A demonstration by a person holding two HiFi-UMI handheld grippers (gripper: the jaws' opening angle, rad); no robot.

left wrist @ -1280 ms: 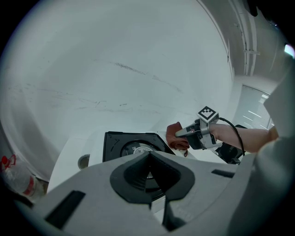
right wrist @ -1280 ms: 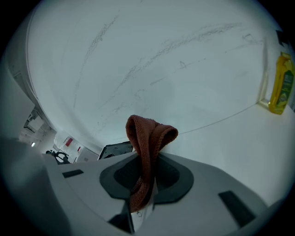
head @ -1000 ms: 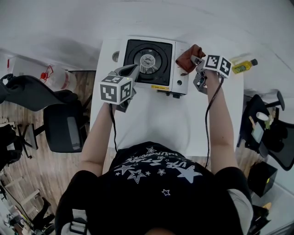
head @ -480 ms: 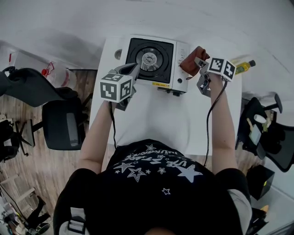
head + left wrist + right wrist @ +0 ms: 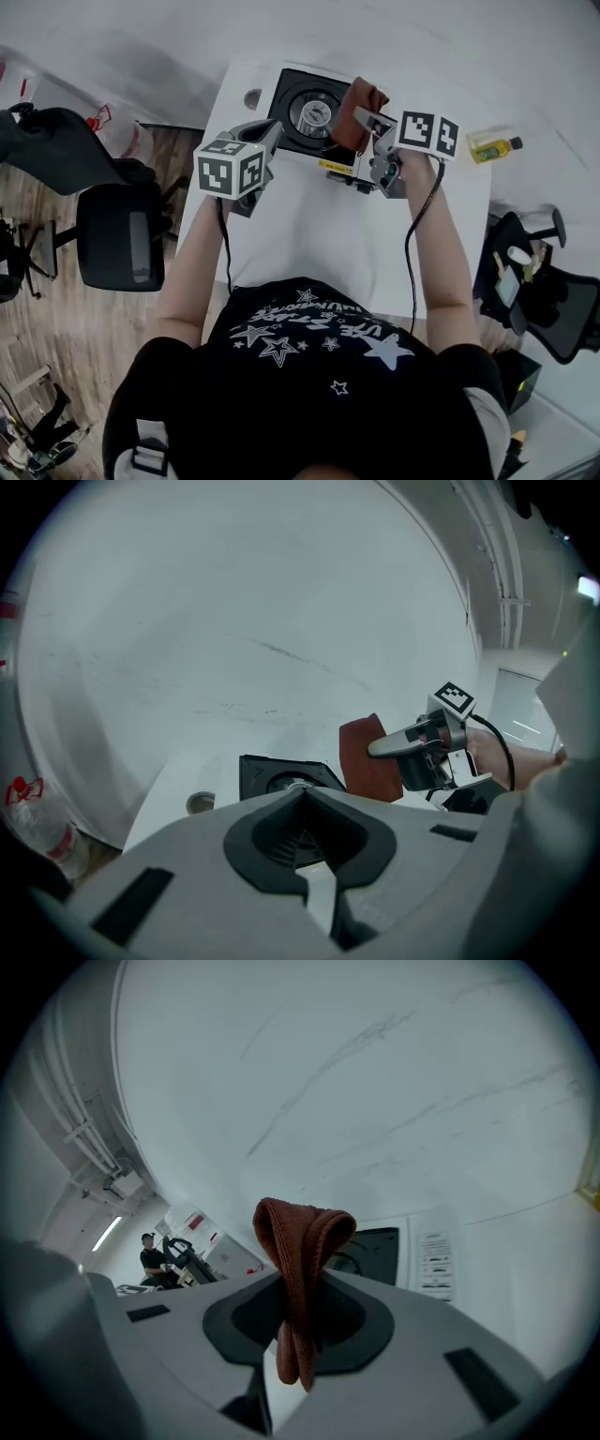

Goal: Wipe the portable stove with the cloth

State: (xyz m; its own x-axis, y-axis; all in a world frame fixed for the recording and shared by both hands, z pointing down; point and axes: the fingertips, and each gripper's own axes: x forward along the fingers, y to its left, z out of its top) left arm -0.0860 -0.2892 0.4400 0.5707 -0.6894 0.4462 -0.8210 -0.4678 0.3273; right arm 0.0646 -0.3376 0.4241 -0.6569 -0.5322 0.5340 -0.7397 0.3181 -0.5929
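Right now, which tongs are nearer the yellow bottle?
Right. The right tongs, shut on the cloth, are over the stove's bottle side; the left tongs sit across the stove, farther off.

The right gripper holds the cloth over the portable stove; the left gripper hovers at the stove's left edge.

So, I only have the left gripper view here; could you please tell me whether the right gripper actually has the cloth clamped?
Observer: Yes, the right gripper view shows the right gripper shut on the folded brown cloth.
Operator: Thank you. Where is the cloth over the stove?
Observer: In the head view it covers the portable stove's right side, beside the burner.
Operator: Is anything else nearby?
Observer: A small yellow bottle lies to that gripper's right, near the table's edge.
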